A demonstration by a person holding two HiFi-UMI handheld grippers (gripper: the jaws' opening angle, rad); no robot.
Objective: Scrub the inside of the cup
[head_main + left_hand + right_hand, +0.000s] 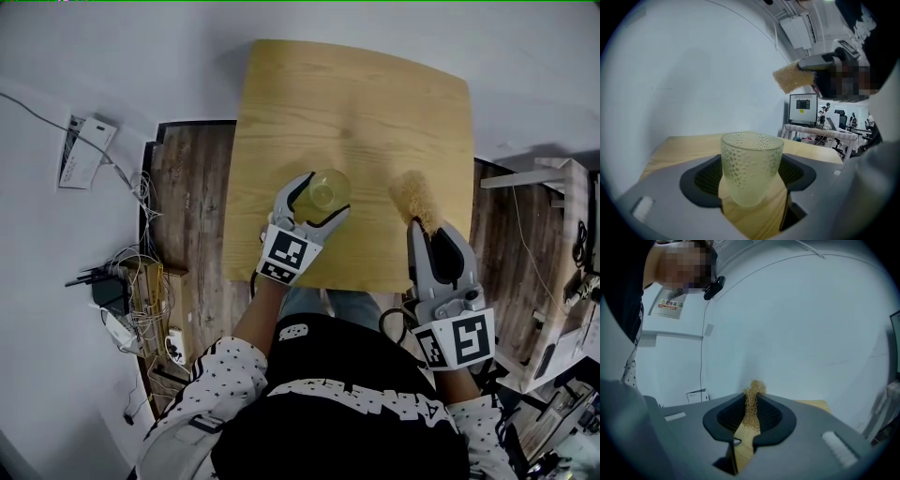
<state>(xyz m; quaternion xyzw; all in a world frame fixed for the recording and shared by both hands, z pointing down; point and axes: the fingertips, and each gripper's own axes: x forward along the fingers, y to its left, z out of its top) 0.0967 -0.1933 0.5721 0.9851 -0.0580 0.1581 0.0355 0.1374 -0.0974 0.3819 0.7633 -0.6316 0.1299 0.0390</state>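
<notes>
A pale green dimpled glass cup (328, 192) (751, 166) stands upright on the wooden table (356, 94), near its front edge. My left gripper (323, 197) (751, 177) reaches around it, one jaw on each side; the pads sit close to the cup's walls and I see no squeeze. A tan fibrous scrubber (414, 195) (752, 401) sticks out forward from my right gripper (429, 230) (751, 417), whose jaws are shut on it. The scrubber (792, 77) hangs to the right of the cup, apart from it and above the table. The cup looks empty.
The table is small and square; its front edge lies just under both grippers. Cables and power strips (131, 291) lie on the floor to the left. White furniture (553, 187) stands to the right. A desk with a monitor (803, 108) shows far behind.
</notes>
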